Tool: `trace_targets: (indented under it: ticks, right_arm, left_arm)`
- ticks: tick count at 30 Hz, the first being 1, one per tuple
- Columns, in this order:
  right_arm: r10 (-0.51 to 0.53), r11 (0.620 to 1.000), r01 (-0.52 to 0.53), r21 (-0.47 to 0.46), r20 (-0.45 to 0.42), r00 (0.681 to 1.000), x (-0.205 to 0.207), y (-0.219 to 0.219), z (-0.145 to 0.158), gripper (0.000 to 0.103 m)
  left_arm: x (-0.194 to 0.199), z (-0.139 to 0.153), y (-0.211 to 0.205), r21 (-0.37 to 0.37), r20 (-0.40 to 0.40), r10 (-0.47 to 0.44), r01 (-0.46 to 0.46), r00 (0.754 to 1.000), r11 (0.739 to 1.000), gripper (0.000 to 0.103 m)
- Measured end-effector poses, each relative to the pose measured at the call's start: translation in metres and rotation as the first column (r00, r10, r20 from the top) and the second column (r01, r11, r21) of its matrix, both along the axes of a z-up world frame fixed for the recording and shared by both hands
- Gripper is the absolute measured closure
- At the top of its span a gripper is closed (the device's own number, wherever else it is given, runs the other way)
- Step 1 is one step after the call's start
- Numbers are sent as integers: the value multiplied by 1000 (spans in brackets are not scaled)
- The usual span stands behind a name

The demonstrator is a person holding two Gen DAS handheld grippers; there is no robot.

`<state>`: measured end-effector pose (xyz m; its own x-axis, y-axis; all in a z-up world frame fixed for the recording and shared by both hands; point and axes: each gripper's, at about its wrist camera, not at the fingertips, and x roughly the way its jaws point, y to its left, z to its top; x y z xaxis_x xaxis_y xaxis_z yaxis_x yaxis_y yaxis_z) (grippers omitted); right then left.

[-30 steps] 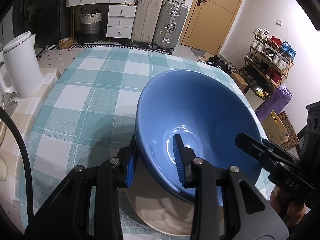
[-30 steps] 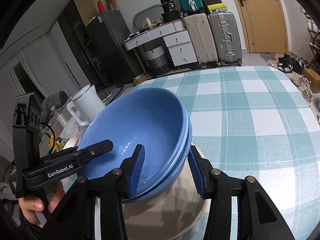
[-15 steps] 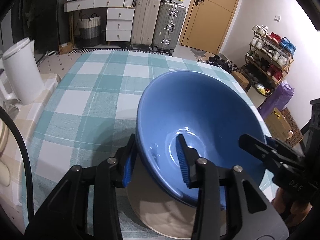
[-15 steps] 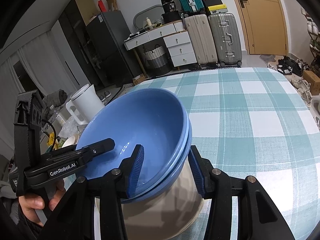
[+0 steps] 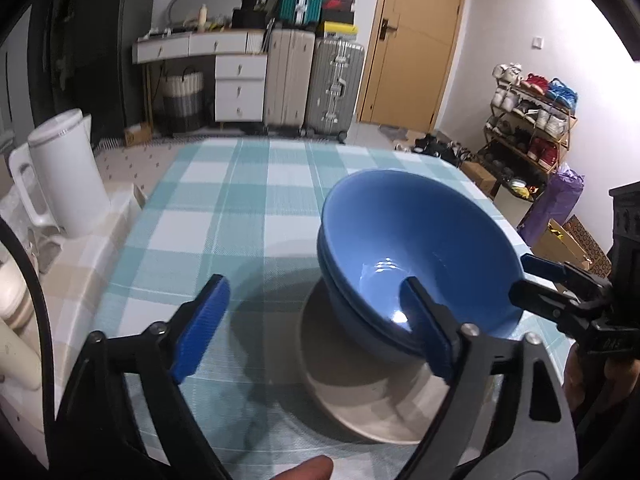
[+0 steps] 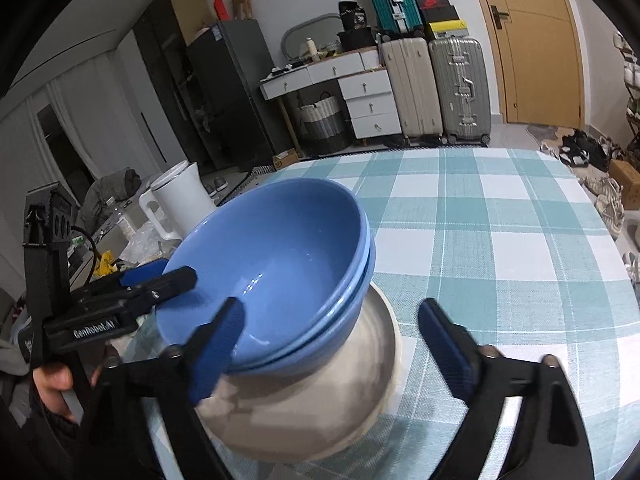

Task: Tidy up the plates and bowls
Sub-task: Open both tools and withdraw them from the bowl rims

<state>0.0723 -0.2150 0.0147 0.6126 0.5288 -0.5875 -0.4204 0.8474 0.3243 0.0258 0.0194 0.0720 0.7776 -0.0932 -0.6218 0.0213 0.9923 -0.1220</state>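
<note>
Both grippers' jaws have just been opening and gape wide: left gripper (image 5: 316, 316), right gripper (image 6: 332, 340). Stacked glossy blue ceramic bowls (image 6: 276, 272) sit released on the round beige plate (image 6: 320, 412); only the left view shows the shoe rack (image 5: 528, 116).

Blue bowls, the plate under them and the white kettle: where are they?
blue bowls (image 5: 424, 240): left wrist view, inner wall.
plate (image 6: 320, 420): right wrist view, near rim.
white kettle (image 5: 68, 176): left wrist view, body.

White lettering reading "GenRobot.AI" is seen on the black body of the left hand-held gripper (image 6: 154, 280). Markings on the right hand-held gripper (image 5: 538, 280) cannot be read.
</note>
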Motion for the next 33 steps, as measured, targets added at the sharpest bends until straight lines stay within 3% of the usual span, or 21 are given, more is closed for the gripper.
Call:
trace_targets:
  ticks: [1, 4, 14, 27, 33]
  right_arm:
    - [9, 1000, -9, -11, 12, 1000, -3, -1, 0, 2]
    - [31, 999, -29, -23, 63, 998, -14, -3, 2, 0]
    - [82, 996, -75, -37, 241, 967, -59, -21, 8, 0]
    - [127, 991, -131, -7, 296, 947, -89, -34, -17, 0]
    - [140, 990, -141, -19, 319, 937, -96, -31, -26, 0]
  left_arm:
    - [-5, 2, 1, 7, 19, -3, 3, 1000, 1000, 0]
    - [-23, 9, 5, 8, 79, -21, 21, 997, 1000, 1]
    - [-63, 10, 7, 5, 154, -79, 79, 985, 997, 1]
    - [-89, -24, -1, 52, 197, -162, 155, 967, 987, 1]
    - [-88, -32, 2, 35, 219, -142, 138, 965, 990, 1]
